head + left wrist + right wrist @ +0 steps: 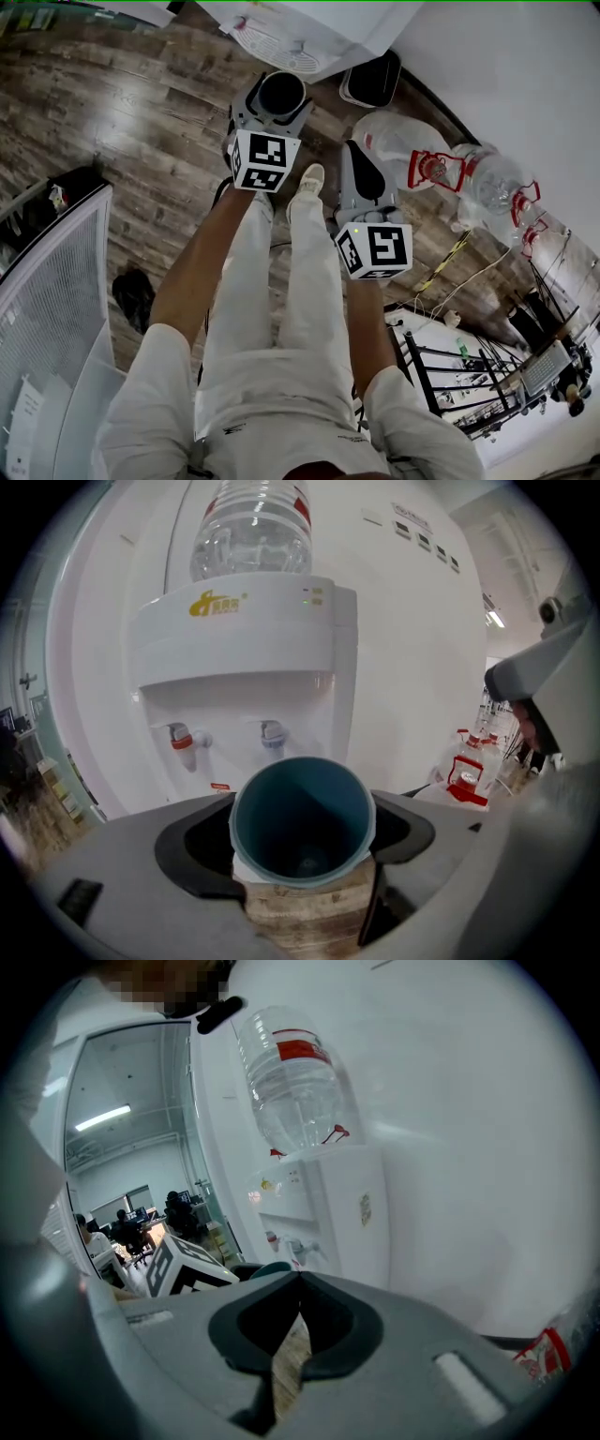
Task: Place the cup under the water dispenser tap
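Dispenser [244, 649] dead ahead, white, against a white wall, topped by an upturned clear bottle [251, 527]; fill level impossible to judge. Two taps in its recess: red tap [181, 741] on the left, blue tap [272, 733] on the right. Clear jugs [441, 169] with red caps lying on the wood floor [122, 112] to the right of the dispenser, near the right gripper [296, 1288]. White mesh panel [56, 281] off to the left, metal rack [450, 375] at lower right, both well apart from the dispenser. Under both grippers in the head view, shoe [307, 178] and white trousers.

Cup [302, 813], blue, clamped between the jaws of the left gripper [277, 111], one jaw on each side of its wall. Held upright over the floor, mouth up, short of the dispenser front. Sits just below and slightly right of the blue tap in the left gripper view, not yet under it. Shows only a bare bottom inside.

Right jaws pressed together on nothing, beside the left gripper and further back from the dispenser.
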A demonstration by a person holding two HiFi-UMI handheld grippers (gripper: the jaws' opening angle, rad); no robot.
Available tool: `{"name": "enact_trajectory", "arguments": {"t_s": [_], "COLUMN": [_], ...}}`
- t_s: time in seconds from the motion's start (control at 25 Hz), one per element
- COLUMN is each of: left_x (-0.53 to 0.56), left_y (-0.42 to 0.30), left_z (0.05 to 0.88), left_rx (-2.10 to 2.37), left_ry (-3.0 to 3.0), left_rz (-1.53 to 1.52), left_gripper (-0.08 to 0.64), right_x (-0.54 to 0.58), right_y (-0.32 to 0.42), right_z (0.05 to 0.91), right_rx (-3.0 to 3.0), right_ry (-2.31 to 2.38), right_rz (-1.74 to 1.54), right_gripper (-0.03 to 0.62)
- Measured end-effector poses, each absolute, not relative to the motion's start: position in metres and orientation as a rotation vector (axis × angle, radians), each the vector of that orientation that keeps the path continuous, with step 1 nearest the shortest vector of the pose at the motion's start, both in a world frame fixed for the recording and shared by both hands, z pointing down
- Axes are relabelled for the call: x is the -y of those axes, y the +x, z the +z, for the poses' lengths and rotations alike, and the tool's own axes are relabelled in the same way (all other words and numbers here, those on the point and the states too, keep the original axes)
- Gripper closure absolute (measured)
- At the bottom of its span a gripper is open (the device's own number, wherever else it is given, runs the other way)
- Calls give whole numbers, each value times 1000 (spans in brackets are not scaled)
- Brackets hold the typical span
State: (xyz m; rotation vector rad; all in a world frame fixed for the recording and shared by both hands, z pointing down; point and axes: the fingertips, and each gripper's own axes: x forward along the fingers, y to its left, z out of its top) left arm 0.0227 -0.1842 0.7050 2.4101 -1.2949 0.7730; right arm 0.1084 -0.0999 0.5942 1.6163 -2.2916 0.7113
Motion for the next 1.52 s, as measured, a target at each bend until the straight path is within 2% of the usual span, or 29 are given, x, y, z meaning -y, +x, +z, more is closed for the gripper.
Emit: {"name": "enact_trajectory", "arguments": {"t_s": [0.6, 1.52], "left_x": [217, 261], "left_y": [30, 41], "left_z": [761, 798], "left_rx": [1264, 1243], "left_ry": [2380, 2488], "left_rz": [846, 871], "left_gripper": [179, 178], "right_x": [89, 85], "right_y": [119, 118], "right_z": [604, 625], "right_rx": [2268, 2225], "right_ry": [1616, 1579], "right_rz": [718, 737], "right_gripper": [592, 592]}}
